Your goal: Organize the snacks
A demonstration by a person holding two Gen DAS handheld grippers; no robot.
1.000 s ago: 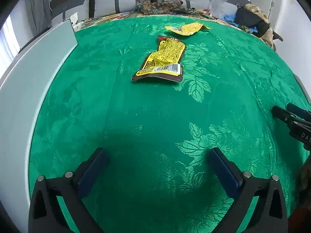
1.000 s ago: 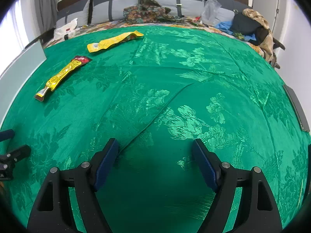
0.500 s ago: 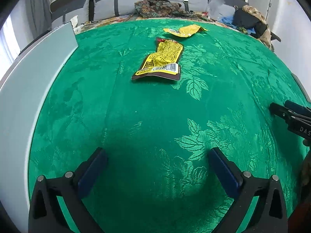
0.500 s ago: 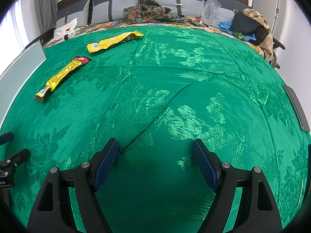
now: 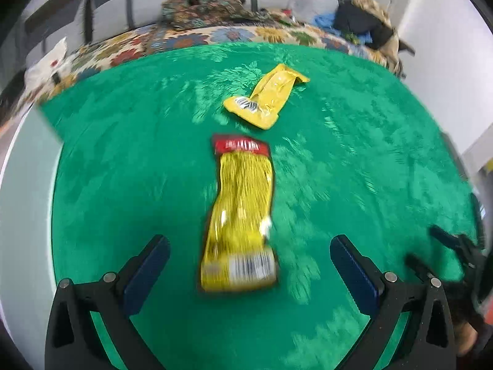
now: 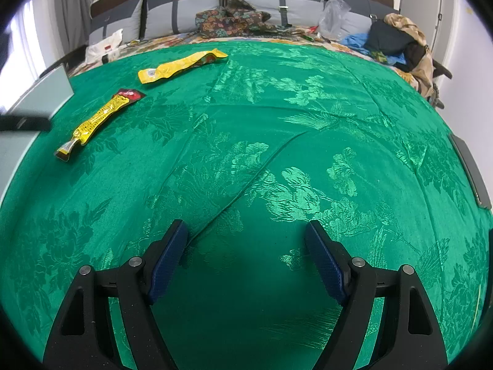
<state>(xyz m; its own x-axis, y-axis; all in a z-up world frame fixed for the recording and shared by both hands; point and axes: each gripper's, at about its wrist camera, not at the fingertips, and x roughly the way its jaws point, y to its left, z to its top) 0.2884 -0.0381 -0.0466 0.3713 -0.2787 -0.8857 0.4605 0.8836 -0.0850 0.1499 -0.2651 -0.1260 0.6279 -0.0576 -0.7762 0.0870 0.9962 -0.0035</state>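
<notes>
Snack packets lie on a green, leaf-patterned cloth spread over a surface. Nearest the left gripper is a long yellow foil packet with a red top band and a barcode at its near end [image 5: 240,215]; it lies flat, lengthwise, its near end between the two blue-padded fingers [image 5: 148,271] of the left gripper [image 5: 249,265] but touching neither. Those fingers stand wide apart and hold nothing. The left wrist view is blurred. Just beyond the red band, not touching it, lies a plain yellow crinkled packet with a small barcode [image 5: 268,95], angled towards the upper right.

In the right wrist view the same two packets sit far off at the upper left: the long yellow packet [image 6: 98,120] and, behind it, the plain yellow one [image 6: 181,64]. The right gripper [image 6: 246,252] hovers over bare green cloth [image 6: 308,141], well apart from both packets, its blue-padded fingers [image 6: 168,259] spread wide with nothing between them.

A pale grey flat panel [image 5: 24,203] runs along the left edge of the cloth. Behind the surface are a floral bedspread [image 5: 185,38], grey cushions [image 6: 262,3] and a heap of clothes [image 6: 397,40].
</notes>
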